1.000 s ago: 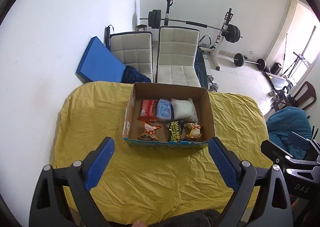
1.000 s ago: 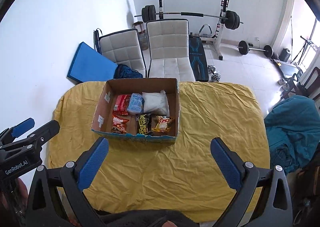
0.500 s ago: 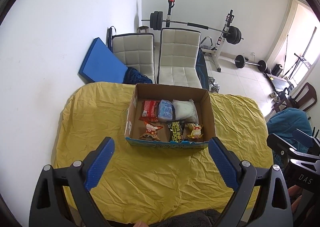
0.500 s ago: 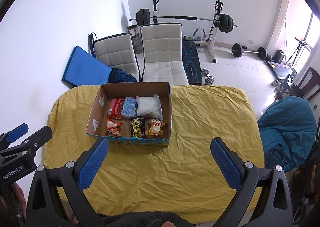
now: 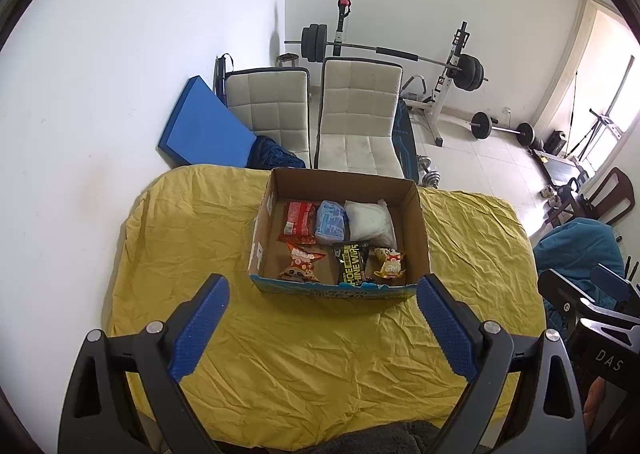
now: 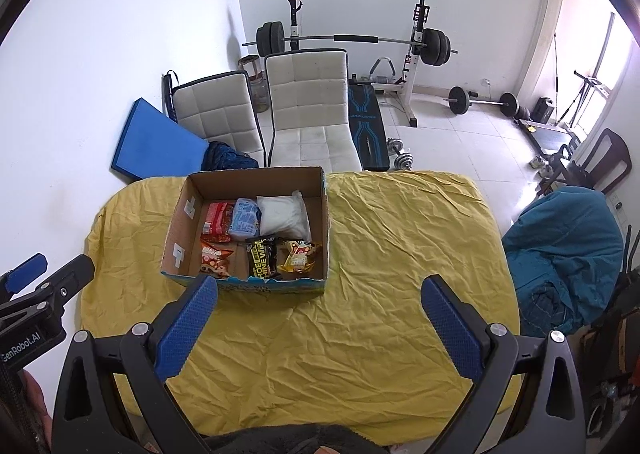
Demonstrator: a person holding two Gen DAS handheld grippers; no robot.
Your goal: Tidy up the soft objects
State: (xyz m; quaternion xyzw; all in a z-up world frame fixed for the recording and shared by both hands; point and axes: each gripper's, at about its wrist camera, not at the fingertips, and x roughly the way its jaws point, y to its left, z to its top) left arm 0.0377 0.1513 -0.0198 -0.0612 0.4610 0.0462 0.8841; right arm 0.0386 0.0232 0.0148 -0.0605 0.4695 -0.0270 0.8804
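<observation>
Box (image 5: 340, 286) of packets (image 5: 348, 262) ahead — each hand-held gripper (image 5: 322, 324) (image 6: 320, 328) wide apart, empty.

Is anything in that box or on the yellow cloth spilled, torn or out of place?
Nothing spilled. The packets lie in rows inside the cardboard box. Only its near rim looks ragged, and the yellow cloth is wrinkled.
</observation>
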